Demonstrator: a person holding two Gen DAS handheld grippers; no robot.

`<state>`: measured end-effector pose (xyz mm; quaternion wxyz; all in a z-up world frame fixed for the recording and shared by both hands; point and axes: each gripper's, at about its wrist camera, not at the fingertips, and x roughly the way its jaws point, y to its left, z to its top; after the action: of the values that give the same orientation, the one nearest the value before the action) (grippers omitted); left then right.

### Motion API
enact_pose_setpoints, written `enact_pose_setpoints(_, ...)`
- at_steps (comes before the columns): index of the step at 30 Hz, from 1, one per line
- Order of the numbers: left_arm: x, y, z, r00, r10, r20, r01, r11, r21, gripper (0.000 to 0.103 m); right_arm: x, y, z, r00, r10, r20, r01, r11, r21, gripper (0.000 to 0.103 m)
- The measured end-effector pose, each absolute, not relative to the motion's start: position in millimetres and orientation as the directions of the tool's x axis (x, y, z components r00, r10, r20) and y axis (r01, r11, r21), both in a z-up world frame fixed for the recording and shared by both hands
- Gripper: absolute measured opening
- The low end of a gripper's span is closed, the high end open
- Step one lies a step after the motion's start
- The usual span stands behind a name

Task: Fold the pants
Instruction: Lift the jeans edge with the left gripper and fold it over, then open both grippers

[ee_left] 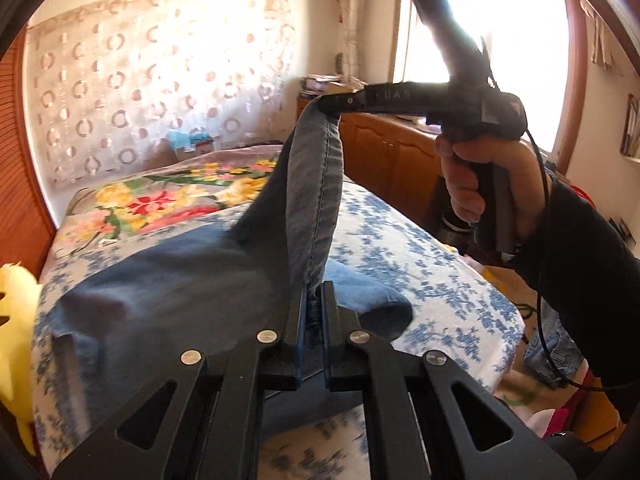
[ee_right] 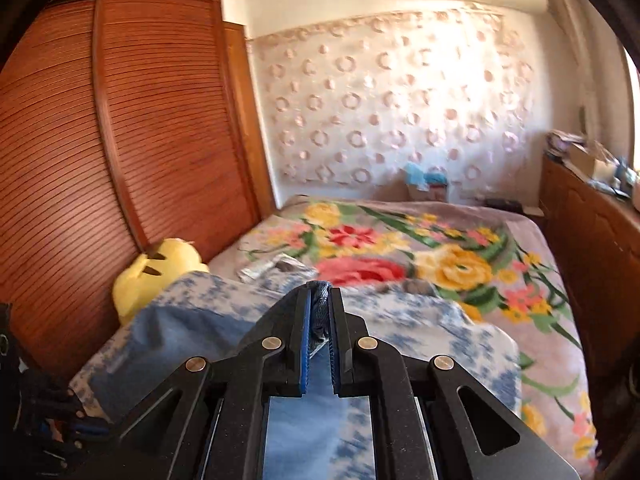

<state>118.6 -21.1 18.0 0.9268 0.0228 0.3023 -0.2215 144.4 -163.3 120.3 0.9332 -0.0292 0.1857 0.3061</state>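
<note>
Left hand-held gripper (ee_left: pixel 314 300) clenched on blue jeans (ee_left: pixel 192 276); right hand-held gripper (ee_right: pixel 320 300) clenched on hem, lifting it above bed (ee_left: pixel 420 264).

Pants (ee_left: pixel 200 276) matt denim; wardrobe (ee_right: pixel 120 128) slatted wood.

Sunlit window (ee_left: pixel 480 32), louvered wardrobe (ee_right: pixel 120 140), ring-patterned wall (ee_right: pixel 400 100), floral bed (ee_right: pixel 440 264)

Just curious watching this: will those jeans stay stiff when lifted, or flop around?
Probably floppy: the jeans sag in a band between the right gripper and left gripper. Likely fairly heavy, since their bulk stays on the bed.
</note>
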Motion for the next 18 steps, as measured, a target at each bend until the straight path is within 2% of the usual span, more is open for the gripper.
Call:
enact_pose_setpoints(11,82,61,14,0.782,-0.328,-0.531,0.299,0.943,-0.143,0.007,146,-68,137,0.658,0.663,-0.356,-0.709,0.705,0.002,0.008)
enact_pose_setpoints(18,69,95,3,0.795,-0.291,-0.533,0.241,0.957,-0.163,0.007,157,-42,130,0.622,0.687,-0.375,-0.751,0.659,-0.038,0.007)
